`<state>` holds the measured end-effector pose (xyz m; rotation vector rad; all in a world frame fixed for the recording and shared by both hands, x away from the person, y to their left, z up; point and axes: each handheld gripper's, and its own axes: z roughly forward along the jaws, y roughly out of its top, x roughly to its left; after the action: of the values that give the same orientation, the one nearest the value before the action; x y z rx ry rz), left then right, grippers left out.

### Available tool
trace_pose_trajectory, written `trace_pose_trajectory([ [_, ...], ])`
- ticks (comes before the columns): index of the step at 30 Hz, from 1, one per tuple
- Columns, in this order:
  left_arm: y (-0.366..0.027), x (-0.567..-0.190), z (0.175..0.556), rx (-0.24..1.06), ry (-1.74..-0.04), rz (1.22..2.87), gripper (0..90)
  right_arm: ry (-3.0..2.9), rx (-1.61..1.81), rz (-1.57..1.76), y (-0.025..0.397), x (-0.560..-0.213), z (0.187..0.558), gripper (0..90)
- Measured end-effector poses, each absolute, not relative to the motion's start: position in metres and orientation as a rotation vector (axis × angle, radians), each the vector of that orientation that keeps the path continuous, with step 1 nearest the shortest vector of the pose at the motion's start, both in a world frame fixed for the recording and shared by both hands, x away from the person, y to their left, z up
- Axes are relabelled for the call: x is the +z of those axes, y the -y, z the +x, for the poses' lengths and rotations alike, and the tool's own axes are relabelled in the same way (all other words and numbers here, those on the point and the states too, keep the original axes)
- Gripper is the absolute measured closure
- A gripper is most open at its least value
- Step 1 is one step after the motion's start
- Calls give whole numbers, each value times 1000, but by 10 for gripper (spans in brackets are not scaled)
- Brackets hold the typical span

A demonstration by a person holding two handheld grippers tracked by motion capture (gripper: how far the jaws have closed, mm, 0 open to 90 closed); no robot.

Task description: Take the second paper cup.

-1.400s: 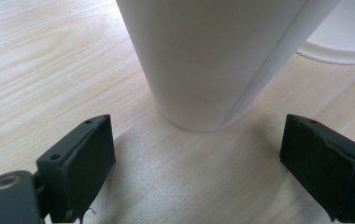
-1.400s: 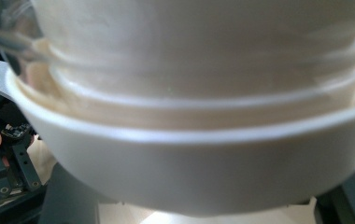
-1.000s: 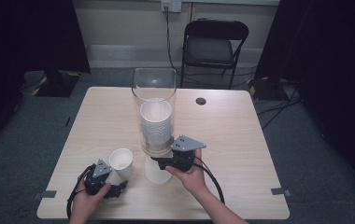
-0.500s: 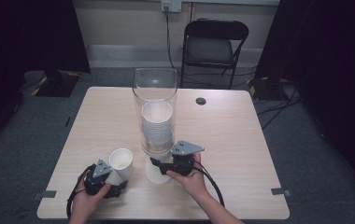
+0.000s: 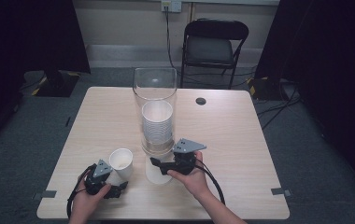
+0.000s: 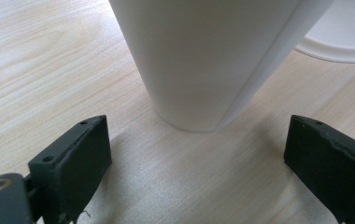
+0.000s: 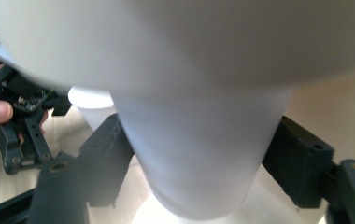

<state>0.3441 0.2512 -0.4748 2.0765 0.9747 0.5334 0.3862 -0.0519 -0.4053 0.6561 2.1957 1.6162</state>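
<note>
A light wooden tabletop (image 5: pixel 241 140) sits in the middle of the high view, with a person's two hands entering from the bottom edge, each holding a black gripper. At the centre stands a tall clear cylinder (image 5: pixel 154 88) holding a stack of white paper cups (image 5: pixel 157 122). Just below it, the right gripper (image 5: pixel 156 163) is closed around a white cup (image 5: pixel 158 173) at the foot of the cylinder. In the right gripper view that cup (image 7: pixel 199 154) sits between the jaws, both pressed against its sides, under the wider cup above it. In the lower left of the high view, the left gripper (image 5: pixel 122 186) rests on the tabletop with its jaws spread wide. A single upright white cup (image 5: pixel 121 163) stands just ahead of it. In the left gripper view this cup (image 6: pixel 203 60) stands beyond the jaws, untouched.
</note>
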Motion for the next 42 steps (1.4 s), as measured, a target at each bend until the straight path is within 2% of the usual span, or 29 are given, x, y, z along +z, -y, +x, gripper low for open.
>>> trace_pose_trajectory([
  [3,-251,-475,344,531,-979,2074,69,-2183,1630,673,53,-403,387,231],
  [10,-251,-475,344,531,-979,2074,68,-2150,1645,645,51,-391,384,247],
  [17,-251,-475,344,531,-978,2075,68,-2140,1654,596,52,-395,384,315],
  [42,-251,-475,344,531,-978,2074,68,-2148,1636,552,54,-396,384,320],
])
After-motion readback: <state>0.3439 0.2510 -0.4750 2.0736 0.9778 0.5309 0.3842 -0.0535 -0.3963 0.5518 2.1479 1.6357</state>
